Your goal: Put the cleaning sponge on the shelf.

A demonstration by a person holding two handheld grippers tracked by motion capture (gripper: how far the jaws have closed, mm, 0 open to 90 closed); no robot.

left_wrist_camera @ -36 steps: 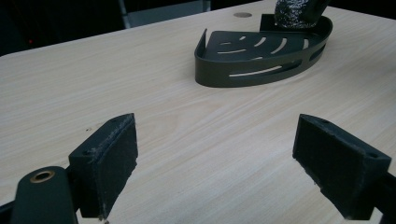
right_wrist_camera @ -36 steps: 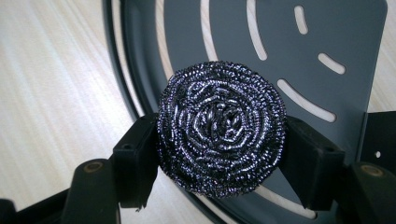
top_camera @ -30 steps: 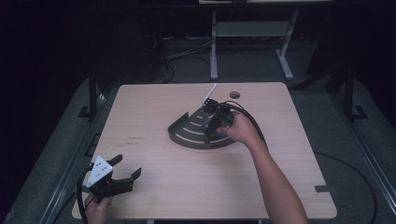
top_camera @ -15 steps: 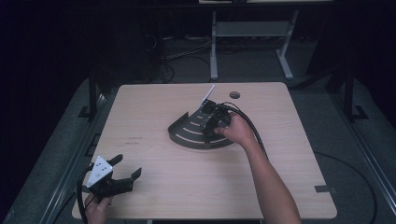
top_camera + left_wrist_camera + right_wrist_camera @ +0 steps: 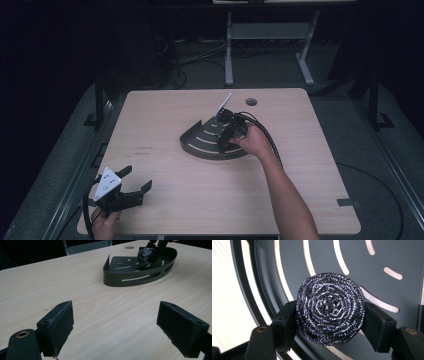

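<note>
A round steel-wool scourer (image 5: 330, 308) sits squeezed between the two black jaws of my right gripper (image 5: 329, 320), just over the slotted floor of a dark fan-shaped corner shelf (image 5: 367, 262). From above, that gripper (image 5: 226, 131) hovers over the shelf (image 5: 200, 145) at the table's middle. In the left gripper view the scourer (image 5: 146, 255) hangs above the shelf (image 5: 130, 277) at the far side. My left gripper (image 5: 131, 182) rests open near the front left corner, its pads (image 5: 60, 325) wide apart over bare wood.
The light wood table (image 5: 165, 115) has a round cable hole (image 5: 251, 102) at the back. A white flat piece (image 5: 223, 104) juts up behind the shelf. Dark floor, cables and a metal stand lie beyond the far edge.
The right hand has shifted slightly over the shelf with the scourer. The left gripper has stayed put.
</note>
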